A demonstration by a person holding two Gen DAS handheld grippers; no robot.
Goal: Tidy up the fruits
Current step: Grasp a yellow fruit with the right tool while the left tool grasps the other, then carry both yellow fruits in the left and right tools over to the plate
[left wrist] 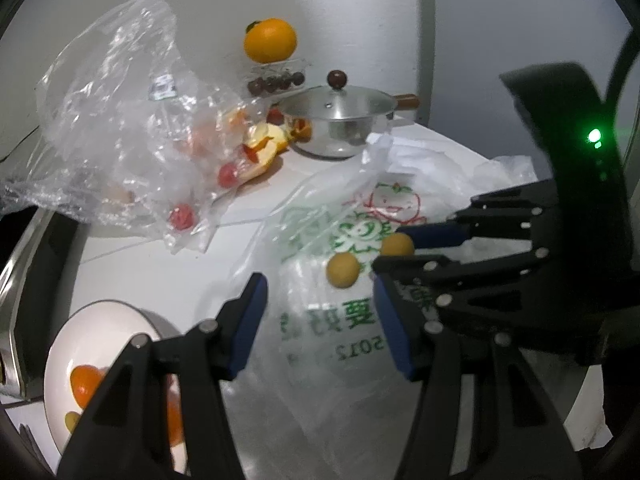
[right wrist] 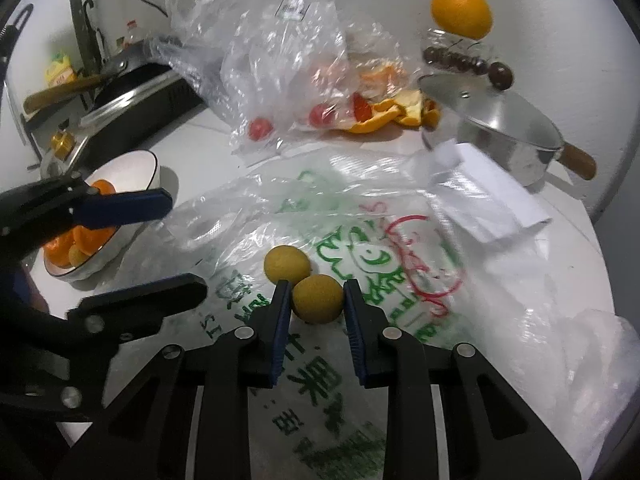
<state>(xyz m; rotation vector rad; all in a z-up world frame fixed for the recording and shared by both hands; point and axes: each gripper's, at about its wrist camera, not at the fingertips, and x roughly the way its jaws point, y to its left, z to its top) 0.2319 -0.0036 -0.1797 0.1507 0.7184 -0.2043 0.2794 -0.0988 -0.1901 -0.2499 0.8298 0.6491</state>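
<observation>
Two small yellow round fruits lie on a printed plastic bag. My right gripper is shut on the nearer yellow fruit, with a blue pad against each side of it. The other yellow fruit touches it just behind. The left wrist view shows the same grip, with the right gripper closed around the held fruit and the free fruit beside it. My left gripper hovers open over the bag with nothing between its fingers. A white bowl holding orange pieces stands at the left.
A clear bag with red tomatoes lies behind, next to orange peel. A steel pot with lid stands at the back right, and beyond it an orange sits on a clear box of dark fruits. A stove borders the left.
</observation>
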